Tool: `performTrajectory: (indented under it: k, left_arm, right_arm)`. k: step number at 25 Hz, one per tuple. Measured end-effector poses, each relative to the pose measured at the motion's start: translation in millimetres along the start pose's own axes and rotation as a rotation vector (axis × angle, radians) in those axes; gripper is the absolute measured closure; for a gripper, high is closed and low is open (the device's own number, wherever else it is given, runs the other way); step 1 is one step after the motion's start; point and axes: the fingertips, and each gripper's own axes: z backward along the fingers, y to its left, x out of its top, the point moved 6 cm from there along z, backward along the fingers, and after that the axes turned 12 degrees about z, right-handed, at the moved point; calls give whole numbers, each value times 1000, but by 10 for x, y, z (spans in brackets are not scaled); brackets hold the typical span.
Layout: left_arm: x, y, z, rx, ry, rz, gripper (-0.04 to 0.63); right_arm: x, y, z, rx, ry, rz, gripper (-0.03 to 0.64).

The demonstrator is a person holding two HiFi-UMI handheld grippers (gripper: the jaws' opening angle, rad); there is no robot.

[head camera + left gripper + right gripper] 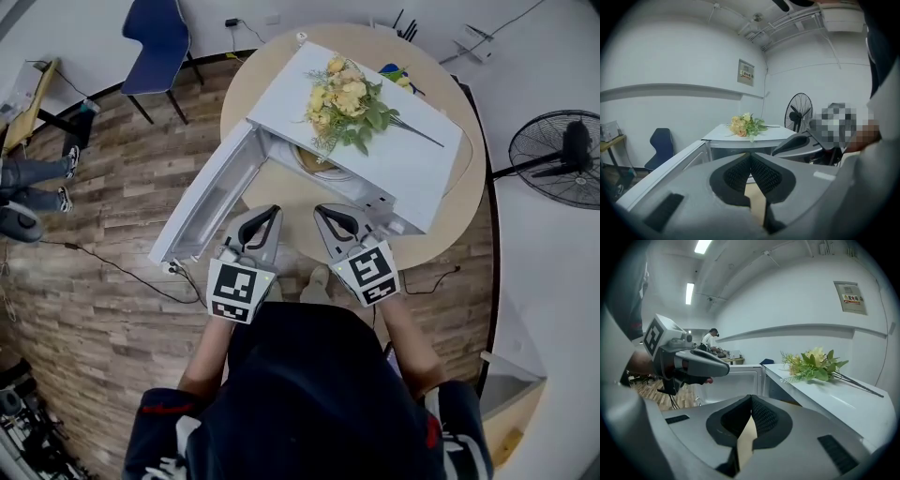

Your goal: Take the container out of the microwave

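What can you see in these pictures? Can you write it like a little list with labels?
microwave: white, on a round table
door: swung open
container: inside the microwave, only its edge shows
flowers: yellow bunch lying on top of the microwave
left tool: shut, holding nothing, in front of the opening
right tool: shut, holding nothing, beside the left one
task: container not yet taken out
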Motion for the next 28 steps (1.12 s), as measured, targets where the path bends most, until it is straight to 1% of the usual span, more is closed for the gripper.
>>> performTrajectory:
  k: [4,6,8,12,17,22,24,25,27,28]
  left_arm:
    - [-13,202,-14,-49,30,-7,581]
    - [-46,283,-43,-67,46,-10,581]
    - [-85,354,-67,-81,62,-9,581]
    - [-154,462,-117,-97,87,-9,581]
    - [-306,565,-147,-100,130,-5,581]
    - [-423,610,-202,-112,164,0,581]
    - [-465,634,-222,-110,176,0,581]
    - [-480,647,-230,-107,181,-1,581]
    - [-497,673,-240,-103,187,0,581]
    - [-502,686,-243,-102,189,0,581]
  right_arm:
    - [-56,29,-235,-53,56,-35,609]
    - [-125,32,-367,-59,89,-31,609]
    - [-206,42,-511,-54,139,-7,609]
    - [-330,22,-783,-26,261,101,609]
    - [-496,-7,-1075,-25,361,215,607]
    - [-707,-47,-1323,6,490,352,606]
    - [-774,-83,-1400,5,527,384,606]
    - [-796,-108,-1435,-1,538,389,598]
    - [-818,-169,-1494,-20,549,385,472]
    - [-823,-203,-1519,-31,552,385,446]
